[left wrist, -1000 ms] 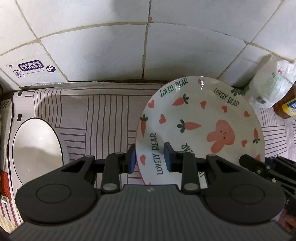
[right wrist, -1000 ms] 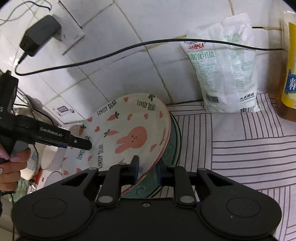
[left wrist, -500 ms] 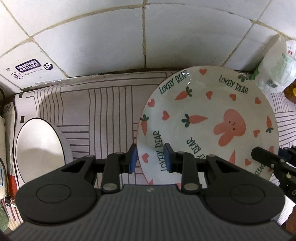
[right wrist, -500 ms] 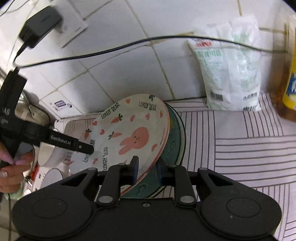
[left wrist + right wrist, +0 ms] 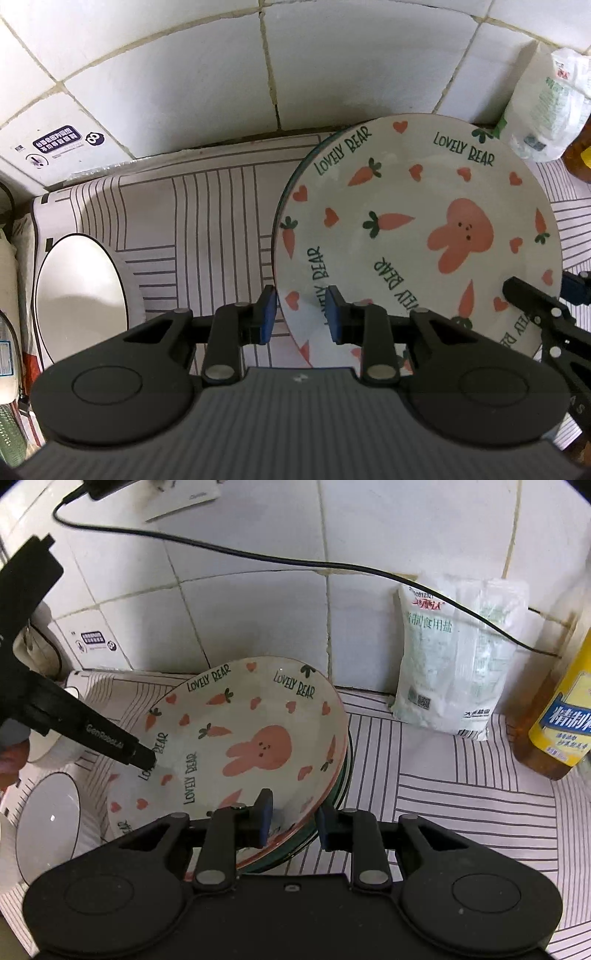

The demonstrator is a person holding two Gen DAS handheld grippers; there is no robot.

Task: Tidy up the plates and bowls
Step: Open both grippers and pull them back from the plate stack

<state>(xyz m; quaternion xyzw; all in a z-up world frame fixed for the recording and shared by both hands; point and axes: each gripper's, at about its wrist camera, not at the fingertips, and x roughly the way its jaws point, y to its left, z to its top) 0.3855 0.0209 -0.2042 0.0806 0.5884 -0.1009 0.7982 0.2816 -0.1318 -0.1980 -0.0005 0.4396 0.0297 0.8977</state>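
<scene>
Bunny plate (image 5: 417,229) rim between left gripper (image 5: 300,314) jaws.

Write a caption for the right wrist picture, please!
Both grippers straddle the rim of the bunny plate, which rests on a green plate.

A tilted white rabbit-and-carrot plate (image 5: 258,738) lies on a green-rimmed plate (image 5: 341,775), near a white bowl (image 5: 48,827).

White tiled wall (image 5: 258,602) with dark grout fills 12 o'clock. Striped mat (image 5: 207,221) covers the counter below. Black cable (image 5: 280,559) crosses the tiles; sticker (image 5: 59,142) at 10 o'clock.
</scene>
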